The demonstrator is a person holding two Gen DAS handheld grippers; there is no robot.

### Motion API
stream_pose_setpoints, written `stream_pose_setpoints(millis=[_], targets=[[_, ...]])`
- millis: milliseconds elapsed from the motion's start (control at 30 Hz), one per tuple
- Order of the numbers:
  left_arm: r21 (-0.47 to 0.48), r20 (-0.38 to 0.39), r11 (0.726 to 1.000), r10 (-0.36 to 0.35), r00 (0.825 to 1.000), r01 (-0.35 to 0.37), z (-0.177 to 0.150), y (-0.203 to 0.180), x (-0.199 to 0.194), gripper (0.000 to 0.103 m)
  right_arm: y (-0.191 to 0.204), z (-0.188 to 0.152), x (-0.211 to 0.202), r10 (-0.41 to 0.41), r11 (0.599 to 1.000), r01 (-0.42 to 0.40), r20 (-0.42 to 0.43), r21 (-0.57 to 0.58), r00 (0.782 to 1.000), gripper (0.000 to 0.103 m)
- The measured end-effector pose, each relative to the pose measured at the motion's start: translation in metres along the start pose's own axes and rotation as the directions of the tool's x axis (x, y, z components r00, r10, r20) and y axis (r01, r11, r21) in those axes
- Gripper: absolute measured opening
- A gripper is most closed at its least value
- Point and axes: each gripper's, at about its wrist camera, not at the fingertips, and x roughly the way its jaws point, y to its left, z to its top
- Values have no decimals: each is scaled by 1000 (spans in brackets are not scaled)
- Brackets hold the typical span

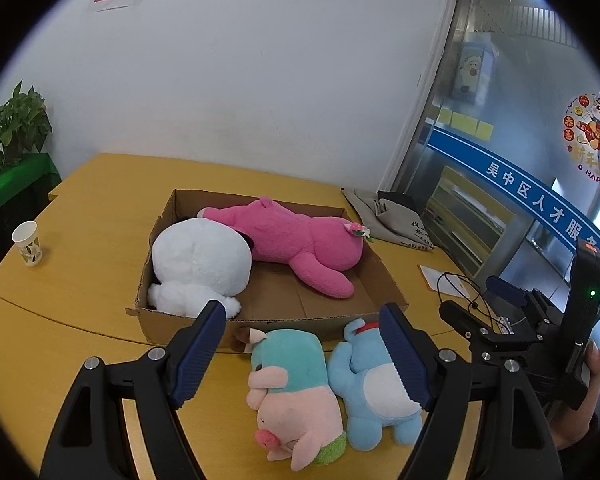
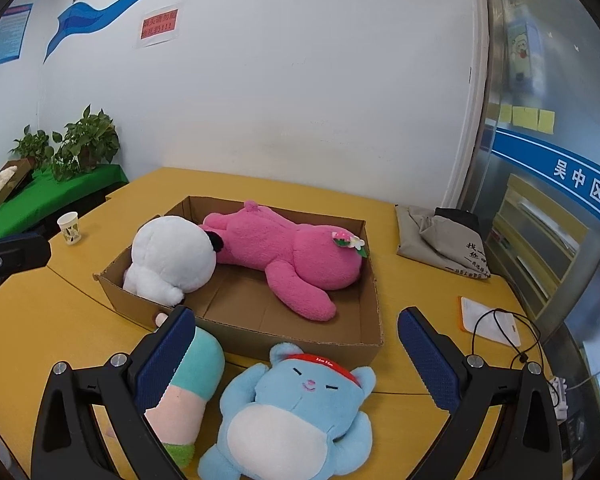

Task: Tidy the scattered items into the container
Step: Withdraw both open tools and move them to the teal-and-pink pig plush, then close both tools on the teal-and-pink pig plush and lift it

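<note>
Two plush toys lying in the cardboard box point(image 2: 374, 320), two lying outside.
Left gripper point(image 1: 302, 360) is spreading over the pig plush point(image 1: 292, 396); right gripper point(image 2: 296, 360), spread, is flanking the blue plush point(image 2: 300, 412).

The white plush point(image 1: 200, 264) lies face down in the cardboard box point(image 1: 156, 320), so its face is hidden; a dark patch beside the pink plush point(image 1: 296, 240) stays unclear. In the right wrist view a gripper finger covers part of the pig plush point(image 2: 192, 384), whose head is cut off. The red wall notice point(image 2: 159, 24) is too blurred to read.
</note>
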Motion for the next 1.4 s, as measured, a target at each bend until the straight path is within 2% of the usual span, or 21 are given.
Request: stream_pose_setpoints(millis=[733,933,1033,1100,1200,1300,1400], targets=[[-42,-82,999,-13,997,10,-20,10,25,79,22,-32,19,81,997,-81,-86,6,993,103],[-38,-112,998,-52,992,48,-21,14,42,79,25,-39,27,112,994,-111,-116,12,987,103],[-82,-168,991,-114,979,101,-24,24,66,79,38,-51,35,174,984,-175,-164,9,971,103],[-128,-216,986,-133,967,107,-28,33,86,79,53,-62,42,234,972,-236,-202,13,951,103],[-126,-276,985,-147,950,116,-33,36,114,79,77,-80,55,323,945,-327,-254,26,912,103],[-149,-319,978,-189,929,147,-40,39,136,79,93,-92,67,323,945,-326,-285,38,903,101],[-165,-357,981,-158,921,104,-50,46,157,79,97,-100,77,359,933,-351,-314,82,879,101]])
